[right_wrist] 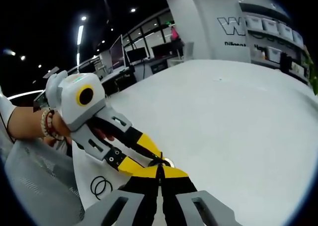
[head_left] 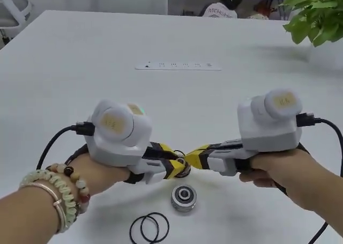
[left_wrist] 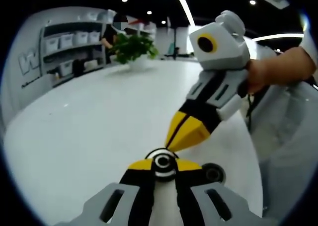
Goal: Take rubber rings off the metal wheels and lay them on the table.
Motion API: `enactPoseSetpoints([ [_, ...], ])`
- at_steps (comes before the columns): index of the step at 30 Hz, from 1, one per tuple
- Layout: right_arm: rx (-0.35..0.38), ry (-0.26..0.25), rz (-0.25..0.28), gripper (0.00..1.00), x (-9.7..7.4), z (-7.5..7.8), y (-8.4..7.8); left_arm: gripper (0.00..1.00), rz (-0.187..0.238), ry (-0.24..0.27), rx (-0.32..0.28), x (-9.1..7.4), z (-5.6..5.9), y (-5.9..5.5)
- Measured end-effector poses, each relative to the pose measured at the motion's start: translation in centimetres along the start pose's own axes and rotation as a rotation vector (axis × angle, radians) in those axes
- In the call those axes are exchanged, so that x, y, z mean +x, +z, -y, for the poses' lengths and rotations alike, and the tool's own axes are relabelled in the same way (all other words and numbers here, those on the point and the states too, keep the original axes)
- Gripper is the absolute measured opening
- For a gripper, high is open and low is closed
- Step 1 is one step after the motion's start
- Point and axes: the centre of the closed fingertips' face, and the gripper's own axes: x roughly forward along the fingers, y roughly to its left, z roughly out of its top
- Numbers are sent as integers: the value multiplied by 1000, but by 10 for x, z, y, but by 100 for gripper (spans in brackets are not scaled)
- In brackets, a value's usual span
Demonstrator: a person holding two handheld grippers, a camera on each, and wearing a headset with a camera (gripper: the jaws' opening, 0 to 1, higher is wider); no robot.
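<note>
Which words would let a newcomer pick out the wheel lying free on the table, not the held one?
On the white table, look at the near edge, just below where the left gripper and right gripper meet. The free wheel lies flat there: a thick silver disc with a dark hub, unlike the thin black rings beside it.

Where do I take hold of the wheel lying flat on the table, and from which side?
Take the wheel on the table across its outer rim, coming straight down from above. It lies flat, hub up, so the round edge gives the claw two opposite sides. Close the jaws left to right: the loose rings lie just in front.
</note>
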Motion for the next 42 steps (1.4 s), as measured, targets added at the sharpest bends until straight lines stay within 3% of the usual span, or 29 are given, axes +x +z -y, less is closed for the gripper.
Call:
enactPoseSetpoints([
  [5,2,4,2,0,-2,-1,1,19,-26,-22,0,-6,3,-1],
  [7,2,4,6,0,-3,-1,3,22,-32,-58,2,-10,9,0],
  [8,10,5,13,0,-3,-1,5,24,-42,-118,-14,-12,18,0],
  [10,30,9,18,0,-4,-2,6,27,-43,-172,-19,-16,27,1],
  [11,28,9,17,0,-5,-2,6,27,-49,-176,-7,-17,27,1],
  [16,17,20,38,0,-9,-9,13,34,-63,-164,44,-31,27,5],
  [24,6,29,56,0,-13,-13,21,43,-31,-127,75,-67,19,16],
  [28,11,27,71,0,-17,-15,28,48,-23,-93,75,-92,17,19],
  [32,20,33,95,0,-22,-17,36,53,5,-75,75,-119,22,22],
  [42,17,49,147,0,-34,-32,56,59,75,65,104,-185,21,33],
])
